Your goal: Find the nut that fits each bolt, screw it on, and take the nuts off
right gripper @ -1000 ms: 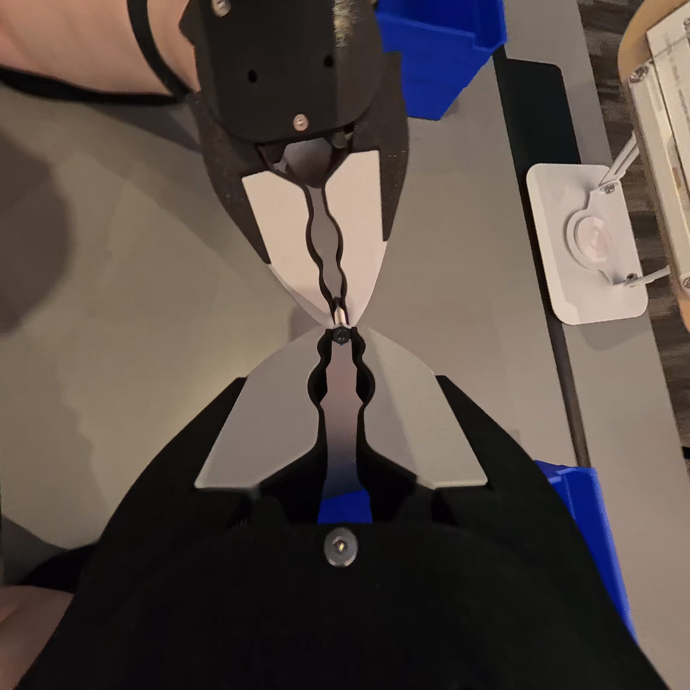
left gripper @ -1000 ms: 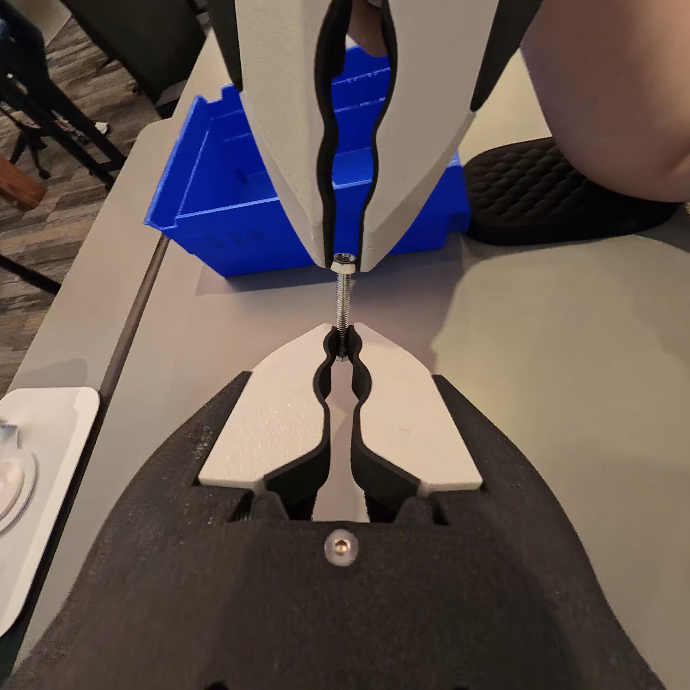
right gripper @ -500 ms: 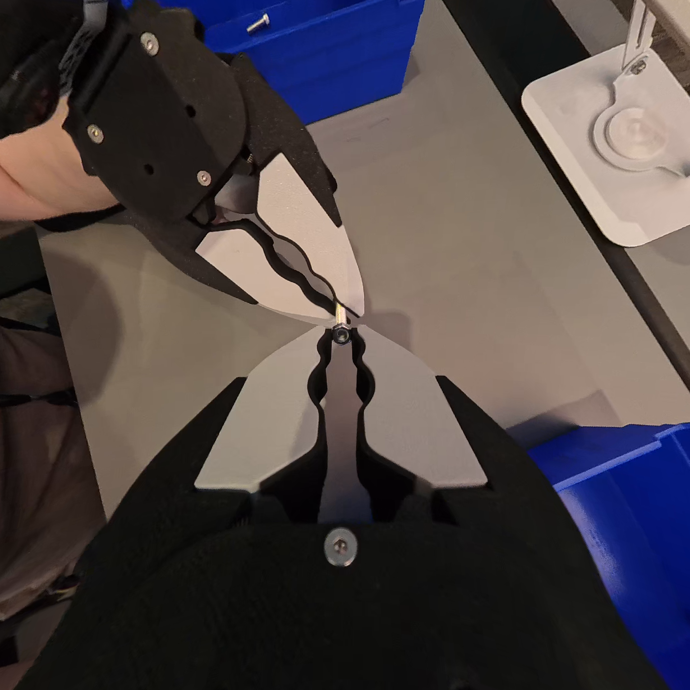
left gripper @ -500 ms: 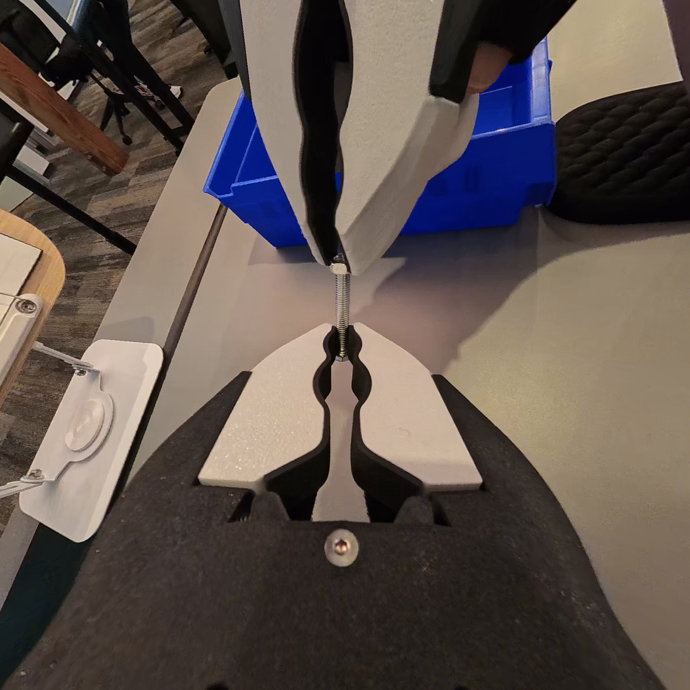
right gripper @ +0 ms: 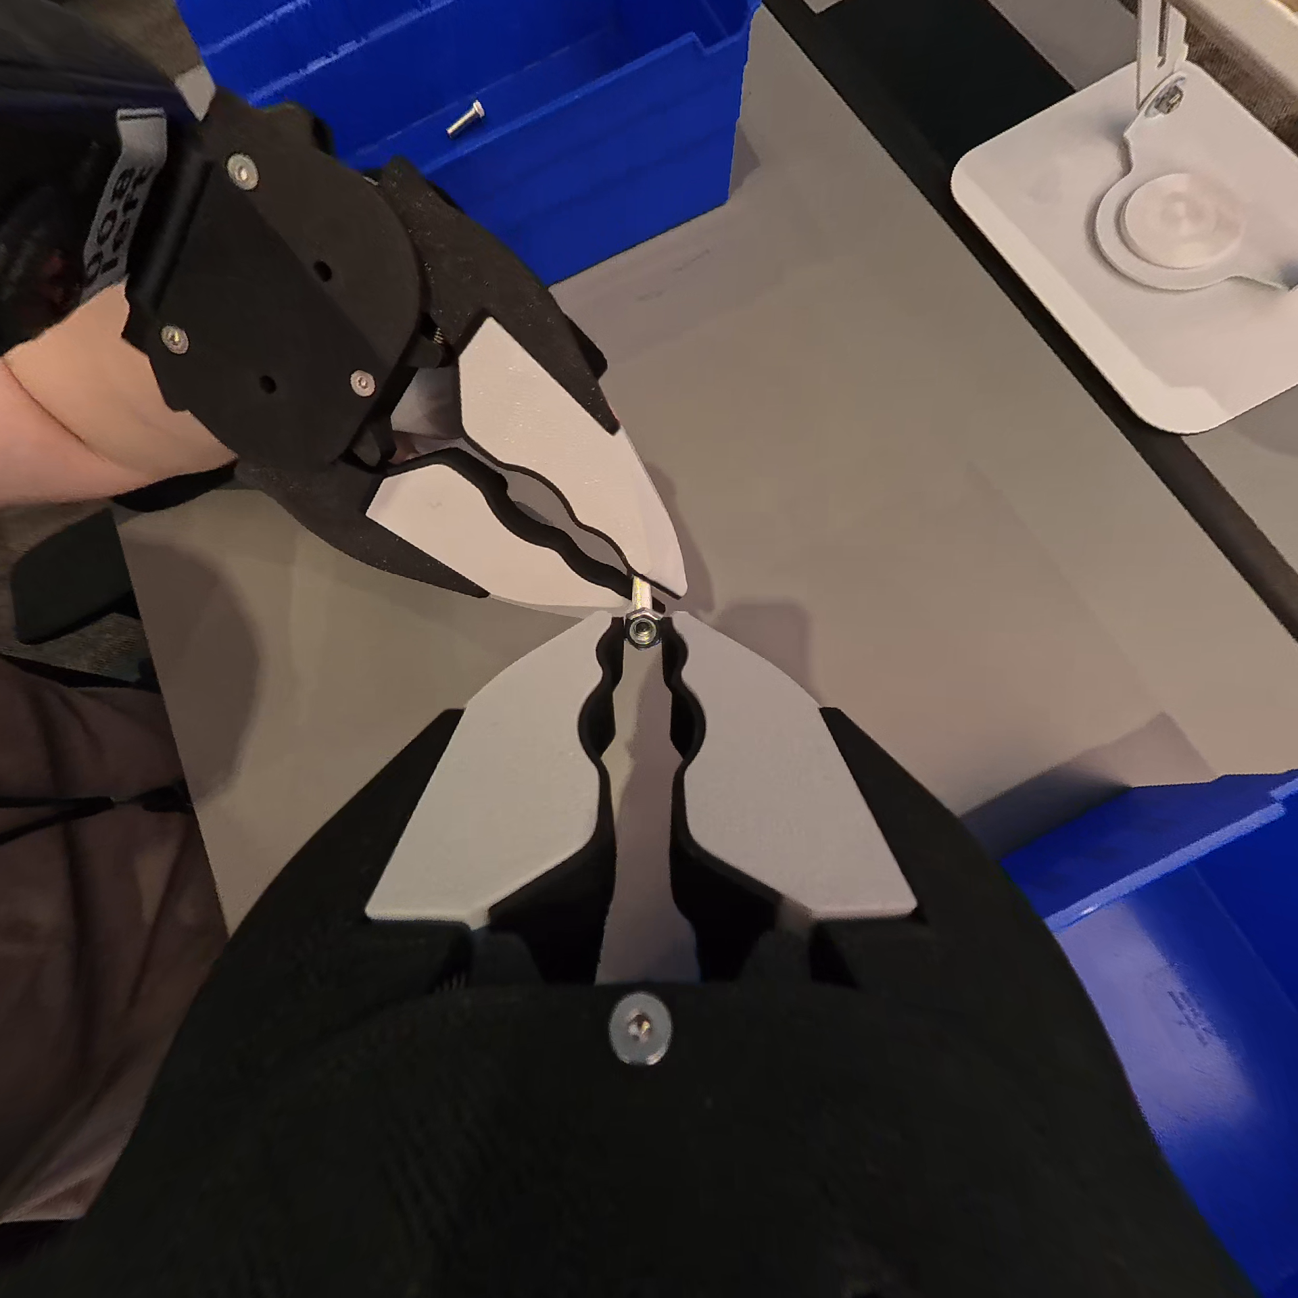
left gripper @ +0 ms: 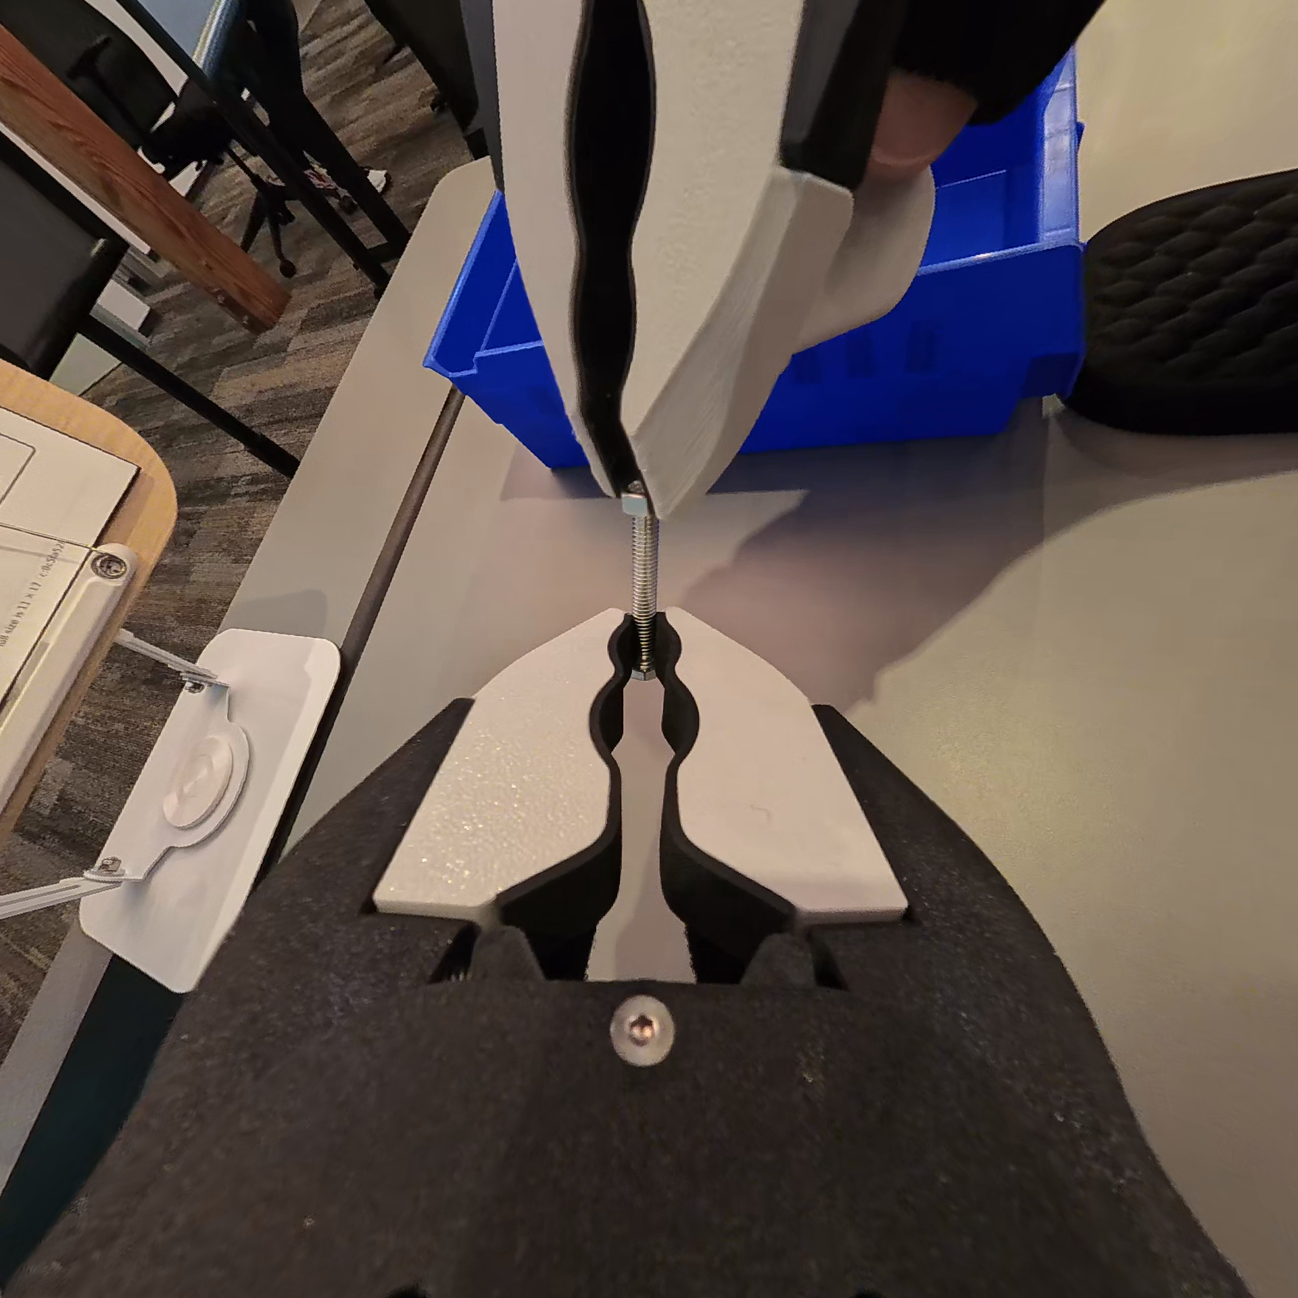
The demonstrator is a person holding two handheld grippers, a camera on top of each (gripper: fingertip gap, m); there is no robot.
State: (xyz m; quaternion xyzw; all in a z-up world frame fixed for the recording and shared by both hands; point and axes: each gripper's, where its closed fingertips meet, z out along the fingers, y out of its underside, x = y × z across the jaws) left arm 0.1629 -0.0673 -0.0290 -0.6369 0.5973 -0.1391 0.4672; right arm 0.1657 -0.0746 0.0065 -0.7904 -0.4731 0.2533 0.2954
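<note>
Left tool (left gripper: pixel 643 643) clamping bolt (left gripper: pixel 642 569); right tool (right gripper: pixel 643 621) pinching nut (right gripper: pixel 642 625) at mid-frame; keeping both coaxial while turning.

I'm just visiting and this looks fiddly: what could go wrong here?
Two risks, I think. The left tongs pinch the bolt only at their very tips, so it might twist or slip out. The right tongs hold the small nut just as narrowly at the bolt's end; if it tilts it could cross-thread or drop onto the grey table.
</note>
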